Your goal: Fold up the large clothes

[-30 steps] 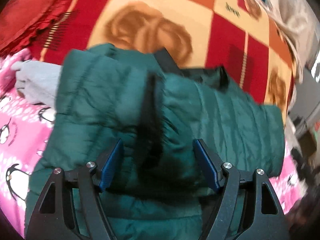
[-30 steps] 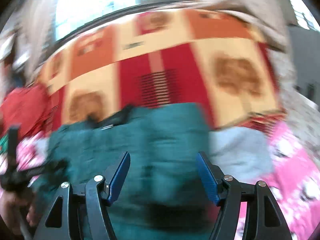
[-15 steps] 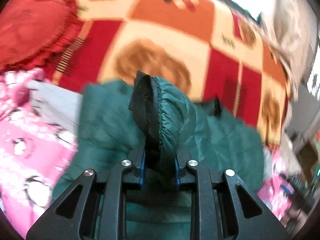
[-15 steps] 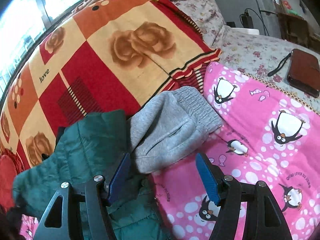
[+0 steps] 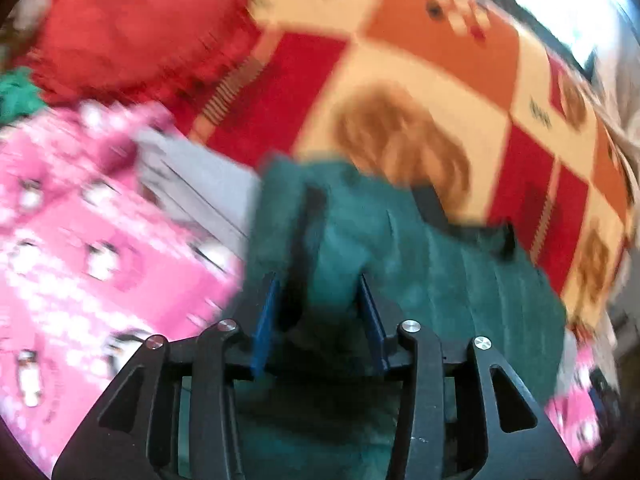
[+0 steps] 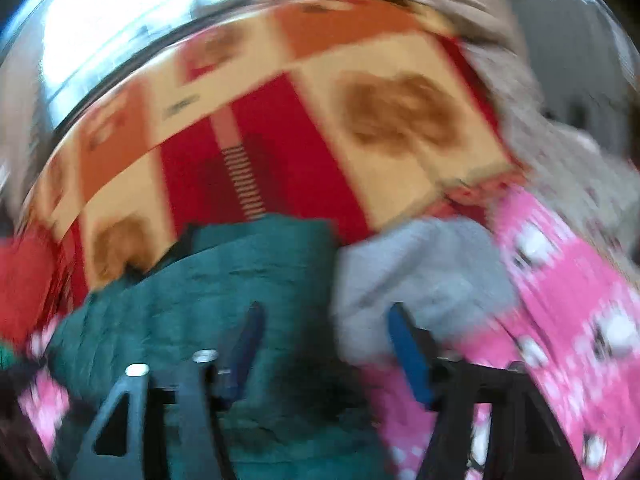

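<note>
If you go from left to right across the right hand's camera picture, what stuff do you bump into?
Red cushion → green puffy jacket → grey garment → pink penguin sheet.

Nothing here can be read. The checked blanket [image 5: 420,92] carries a small dark mark on one of its cream squares, above the brown rose in the left wrist view, and another [image 6: 182,106] in the right wrist view, but both are smeared past reading.
</note>
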Demonstrator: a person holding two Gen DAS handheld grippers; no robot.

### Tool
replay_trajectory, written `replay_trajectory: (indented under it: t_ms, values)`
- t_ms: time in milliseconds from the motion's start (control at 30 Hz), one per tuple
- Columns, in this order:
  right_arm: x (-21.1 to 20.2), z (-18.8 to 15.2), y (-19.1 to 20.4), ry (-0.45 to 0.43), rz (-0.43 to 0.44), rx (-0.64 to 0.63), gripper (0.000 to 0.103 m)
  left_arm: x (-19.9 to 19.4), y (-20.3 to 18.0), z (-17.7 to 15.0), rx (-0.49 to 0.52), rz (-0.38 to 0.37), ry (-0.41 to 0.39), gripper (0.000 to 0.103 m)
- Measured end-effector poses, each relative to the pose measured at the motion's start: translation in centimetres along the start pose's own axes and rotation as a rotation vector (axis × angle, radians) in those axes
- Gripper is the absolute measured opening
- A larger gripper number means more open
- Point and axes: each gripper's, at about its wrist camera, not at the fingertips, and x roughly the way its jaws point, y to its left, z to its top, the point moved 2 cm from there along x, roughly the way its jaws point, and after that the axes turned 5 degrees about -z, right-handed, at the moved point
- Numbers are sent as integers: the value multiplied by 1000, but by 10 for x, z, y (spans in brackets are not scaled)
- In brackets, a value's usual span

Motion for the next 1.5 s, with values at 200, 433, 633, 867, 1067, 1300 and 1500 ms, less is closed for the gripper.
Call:
replay_trajectory:
  t_ms: [200,433,633,867,1067,1300,1500]
  values:
    - [33,-3,54,74,109,-140,43,-48,-11,11,31,29,-262,40]
    - [82,-32,41,252,27,-93,43,61,-47,-34,272,84,192,40]
    - [71,-21,40,234,-40,-79,43,61,-36,-35,228,64,204,40]
    - [61,32,45,43,35,38,43,49,-33,-21,136,32,117,40]
    - [128,2,33,189,-45,58,43,68,-39,-34,181,48,185,41]
    - [107,10,47,147,-120,-28,45,75,-38,-34,178,-10,233,59]
    - [65,21,120,4,47,-181,45,51,-34,-19,128,12,107,59]
